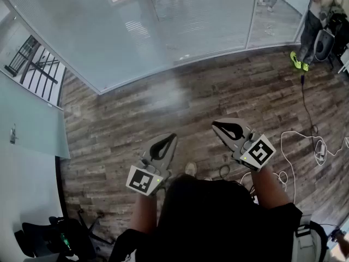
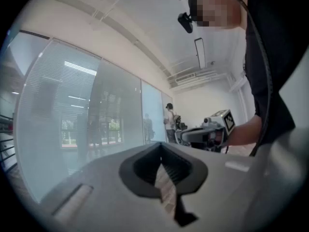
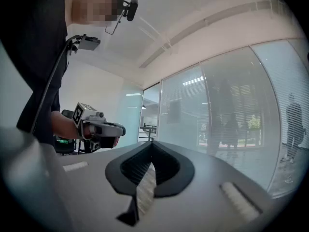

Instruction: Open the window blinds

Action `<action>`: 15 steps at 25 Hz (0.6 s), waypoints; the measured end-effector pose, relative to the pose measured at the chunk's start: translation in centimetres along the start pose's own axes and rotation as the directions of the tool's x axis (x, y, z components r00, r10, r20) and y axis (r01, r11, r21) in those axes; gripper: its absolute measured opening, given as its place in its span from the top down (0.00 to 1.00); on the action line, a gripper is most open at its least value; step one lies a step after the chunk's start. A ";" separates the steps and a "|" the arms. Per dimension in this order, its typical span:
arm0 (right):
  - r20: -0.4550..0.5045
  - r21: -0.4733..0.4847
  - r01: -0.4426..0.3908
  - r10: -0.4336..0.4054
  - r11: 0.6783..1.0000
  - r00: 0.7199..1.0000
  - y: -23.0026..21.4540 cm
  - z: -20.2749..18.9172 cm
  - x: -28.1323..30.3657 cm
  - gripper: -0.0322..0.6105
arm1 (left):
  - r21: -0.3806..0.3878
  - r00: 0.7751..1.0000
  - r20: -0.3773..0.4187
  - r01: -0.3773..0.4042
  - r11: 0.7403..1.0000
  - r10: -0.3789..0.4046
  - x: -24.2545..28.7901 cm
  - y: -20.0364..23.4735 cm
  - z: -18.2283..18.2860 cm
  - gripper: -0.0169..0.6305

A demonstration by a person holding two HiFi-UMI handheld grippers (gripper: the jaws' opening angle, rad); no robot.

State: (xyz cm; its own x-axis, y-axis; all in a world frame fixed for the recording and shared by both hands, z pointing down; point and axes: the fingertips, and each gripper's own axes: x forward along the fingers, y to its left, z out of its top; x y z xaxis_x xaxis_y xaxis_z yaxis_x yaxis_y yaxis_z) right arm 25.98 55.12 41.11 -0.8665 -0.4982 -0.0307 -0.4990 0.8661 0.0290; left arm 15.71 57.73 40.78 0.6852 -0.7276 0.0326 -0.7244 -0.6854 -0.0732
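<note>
The biggest thing is the glass wall with the window blinds (image 1: 180,21) lowered across the panes. It's dead ahead of the person and well apart from both tools. Only the head view catches the wood floor (image 1: 136,113) and the white cables (image 1: 294,146) off to the right. The left gripper (image 1: 166,144) and right gripper (image 1: 223,129) sit level, side by side. Each gripper view shows its own jaws pressed together on nothing, plus the other gripper and the ceiling.
</note>
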 end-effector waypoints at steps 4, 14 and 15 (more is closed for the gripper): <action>0.025 -0.035 -0.003 0.004 0.999 1.000 -0.3 0.4 0.1 0.94 | 0.002 1.000 0.000 0.001 1.000 -0.001 0.1 0.0 0.0 0.97; 0.064 0.011 -0.029 0.028 1.000 0.998 0.3 1.5 0.4 0.94 | 0.016 1.000 0.014 0.008 1.000 -0.008 0.1 0.0 0.8 0.97; 0.061 0.008 -0.035 0.034 0.999 0.998 0.4 1.4 0.4 0.94 | 0.018 1.000 0.017 0.010 1.000 -0.010 0.2 -0.1 0.9 0.97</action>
State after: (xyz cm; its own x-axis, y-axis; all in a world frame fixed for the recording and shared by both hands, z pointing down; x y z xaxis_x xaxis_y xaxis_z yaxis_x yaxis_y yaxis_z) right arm 25.45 55.37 39.71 -0.8808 -0.4649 -0.0904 -0.4685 0.8832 0.0225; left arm 15.98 57.70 39.87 0.6936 -0.7201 0.0159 -0.7162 -0.6919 -0.0911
